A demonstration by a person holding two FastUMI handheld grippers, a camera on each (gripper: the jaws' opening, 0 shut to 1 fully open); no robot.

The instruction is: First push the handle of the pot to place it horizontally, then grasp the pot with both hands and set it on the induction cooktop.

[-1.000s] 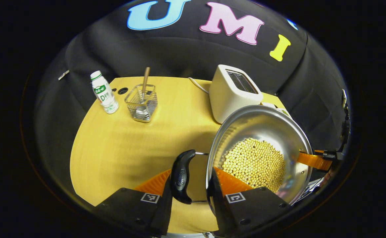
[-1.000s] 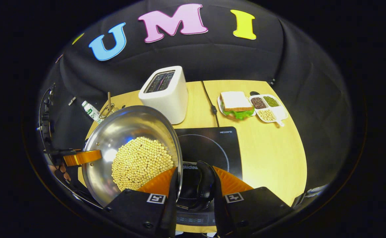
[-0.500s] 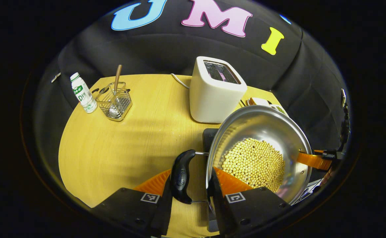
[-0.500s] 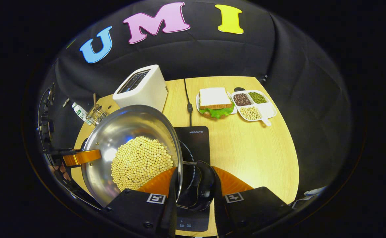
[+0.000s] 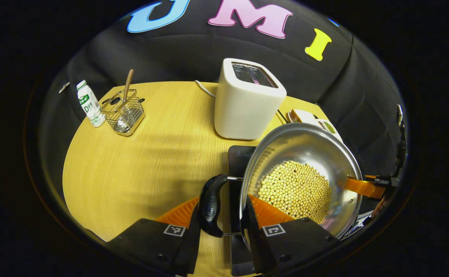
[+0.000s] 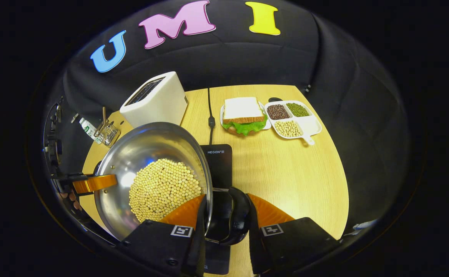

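**Pot held at both handles, over the cooktop**

So: steel pot (image 5: 309,154), full of pale yellow beans (image 5: 294,190), is gripped from two sides. In the left gripper view the left gripper (image 5: 221,209) is closed across the pot's black side handle (image 5: 210,204) & the rim next to it: one finger outside the handle, the other inside the pot wall, touching the beans' edge. In the right gripper view the right gripper (image 6: 224,209) does likewise on the opposite black handle (image 6: 239,215), w/ one finger inside the rim and one outside the handle. Each view also catches the other gripper's finger at the pot's far rim.

Pot sits above the black induction cooktop (image 6: 218,159), covering most of it; cooktop's far edge & a strip under the handles are visible. Can't tell whether the pot base touches the glass.

Elsewhere on the wooden table (image 5: 151,161): white toaster (image 5: 247,100) just behind pot, wire basket (image 5: 124,113) w/ a wooden-handled utensil, small bottle (image 5: 88,104) beside it at the far left corner. Right side: sandwich (image 6: 243,113) on a plate, and a divided tray (image 6: 295,121) w/ dark, green & pale beans in separate compartments, near each other. A cable runs back from the cooktop.
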